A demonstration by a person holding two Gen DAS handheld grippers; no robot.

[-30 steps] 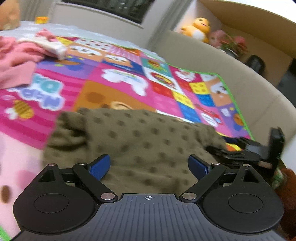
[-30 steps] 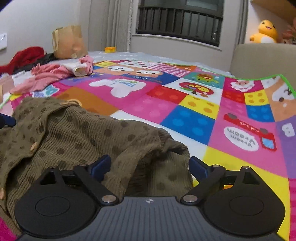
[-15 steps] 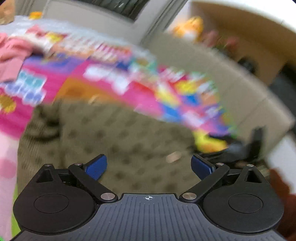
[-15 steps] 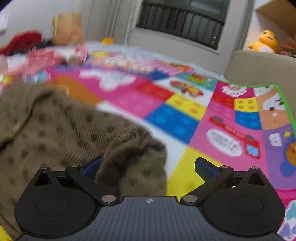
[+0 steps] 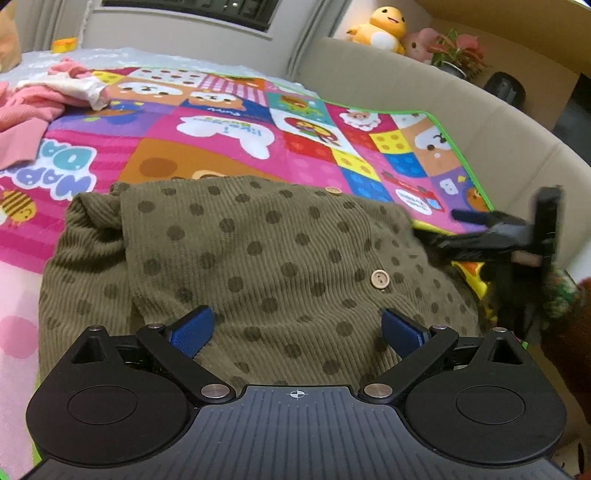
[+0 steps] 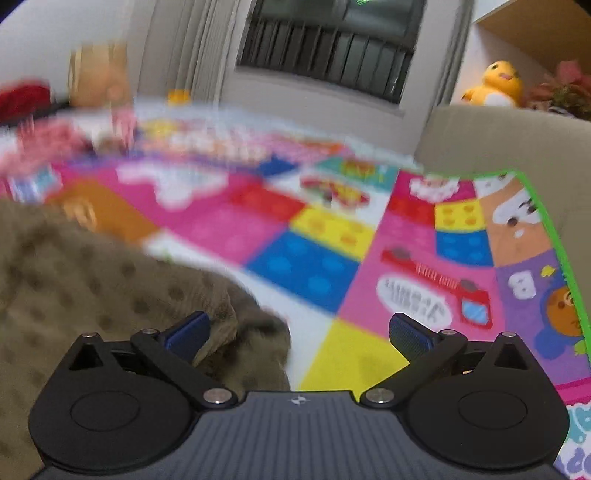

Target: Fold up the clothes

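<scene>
An olive-green ribbed garment with dark dots and wooden buttons point(image 5: 258, 266) lies bunched on the colourful play mat point(image 5: 221, 129). My left gripper point(image 5: 295, 328) hovers over its near side, open, with cloth below the blue pads but not pinched. In the left wrist view the right gripper point(image 5: 509, 236) shows at the garment's right edge. In the right wrist view the right gripper point(image 6: 299, 332) is open wide; the garment point(image 6: 92, 288) lies to its left, its edge reaching under the left pad point(image 6: 186, 334), and bare mat point(image 6: 351, 350) fills the rest of the gap.
Pink and white clothes point(image 5: 44, 99) lie heaped at the mat's far left. A beige cushioned wall point(image 5: 461, 122) curves along the right side, with a yellow plush toy point(image 5: 380, 33) and a potted plant point(image 5: 458, 51) on the ledge behind. A brown paper bag point(image 6: 96, 74) stands far left.
The right gripper has opened wider and slid right off the garment onto bare mat. The left gripper has shifted over the garment, bringing the buttons into view, and stays open.
</scene>
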